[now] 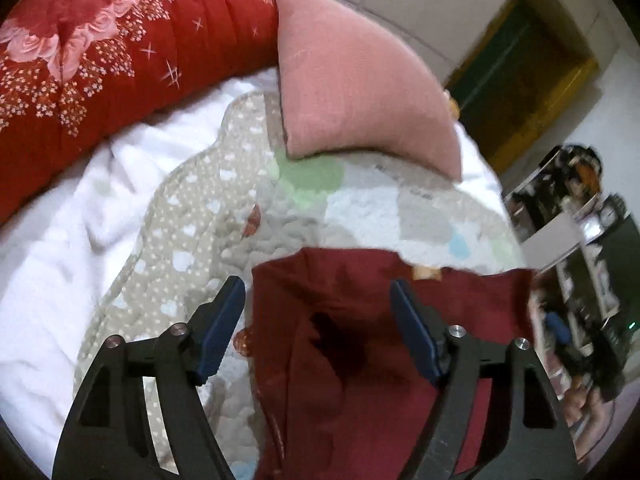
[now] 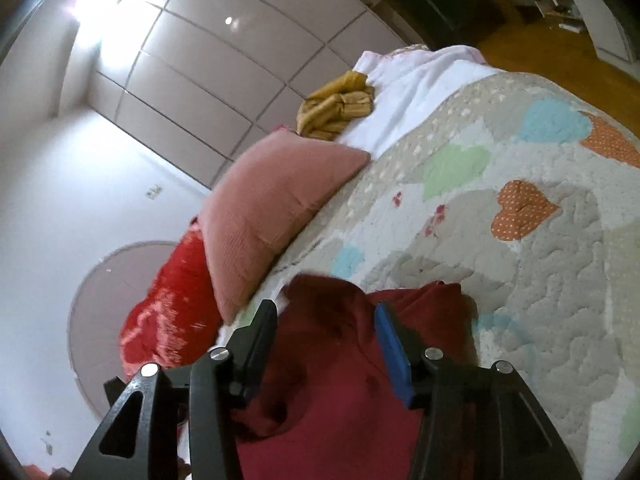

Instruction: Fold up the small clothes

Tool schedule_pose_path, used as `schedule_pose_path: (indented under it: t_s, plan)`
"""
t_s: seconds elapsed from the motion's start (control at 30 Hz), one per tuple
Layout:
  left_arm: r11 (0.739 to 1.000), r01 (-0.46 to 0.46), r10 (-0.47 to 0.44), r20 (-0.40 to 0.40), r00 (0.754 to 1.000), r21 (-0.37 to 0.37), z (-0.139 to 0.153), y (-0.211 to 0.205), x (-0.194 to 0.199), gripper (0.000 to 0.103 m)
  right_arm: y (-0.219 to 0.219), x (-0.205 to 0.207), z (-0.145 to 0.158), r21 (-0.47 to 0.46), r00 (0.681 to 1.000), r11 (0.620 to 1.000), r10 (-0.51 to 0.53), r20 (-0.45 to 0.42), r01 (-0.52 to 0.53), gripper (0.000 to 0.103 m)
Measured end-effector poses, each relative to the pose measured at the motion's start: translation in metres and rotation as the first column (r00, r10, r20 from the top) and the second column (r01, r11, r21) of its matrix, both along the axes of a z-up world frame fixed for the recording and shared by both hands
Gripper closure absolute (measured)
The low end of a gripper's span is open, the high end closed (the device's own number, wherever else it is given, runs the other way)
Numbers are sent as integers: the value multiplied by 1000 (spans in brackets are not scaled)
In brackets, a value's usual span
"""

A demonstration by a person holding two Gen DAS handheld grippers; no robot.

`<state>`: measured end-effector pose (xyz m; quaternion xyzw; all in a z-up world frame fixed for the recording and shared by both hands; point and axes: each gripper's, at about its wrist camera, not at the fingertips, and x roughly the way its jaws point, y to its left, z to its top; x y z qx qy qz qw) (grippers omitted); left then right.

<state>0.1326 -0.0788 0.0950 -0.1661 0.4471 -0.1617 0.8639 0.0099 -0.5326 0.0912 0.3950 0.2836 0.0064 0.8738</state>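
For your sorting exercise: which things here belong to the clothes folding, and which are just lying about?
Part of the job: dark red garment, left gripper, right gripper.

Lying about: pink pillow, red floral blanket, yellow cloth, heart quilt.

Left gripper (image 1: pixel 318 298): two matte black fingers, triangular cut-outs in linkage arms, round silver screw heads at pivots. Dark navy ribbed pads (image 1: pixel 412 328) on inner finger faces.

Right gripper (image 2: pixel 326 322): same black linkage build, triangular cut-out, silver pivot screws. One pad bright blue (image 2: pixel 392 354); opposite finger face appears black in this view.
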Motion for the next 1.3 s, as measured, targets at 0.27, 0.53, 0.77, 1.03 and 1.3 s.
schedule_pose_path:
  t_s: [0.27, 0.53, 0.77, 1.03, 1.3]
  plan:
    - [997, 68, -68, -10, 998, 40, -10, -31, -5, 28, 67, 19, 7, -290, 983, 939, 170, -70, -183, 56]
    - [962, 15, 10, -91, 996, 274, -64, -50, 12, 27, 61, 60, -45, -511, 961, 846, 6, -276, -152, 61]
    - [969, 9, 12, -80, 997, 248, -65, -32, 5, 26, 30, 48, -43, -437, 967, 898, -65, -246, -51, 68]
    - [967, -6, 13, -25, 1000, 253, -49, -25, -35, 26, 102, 17, -17, -485, 966, 848, 108, -234, -212, 67]
    - [974, -19, 24, -22, 999, 226, -52, -6, -80, 26, 177, 42, -33, -547, 941, 770, 214, -263, -328, 67]
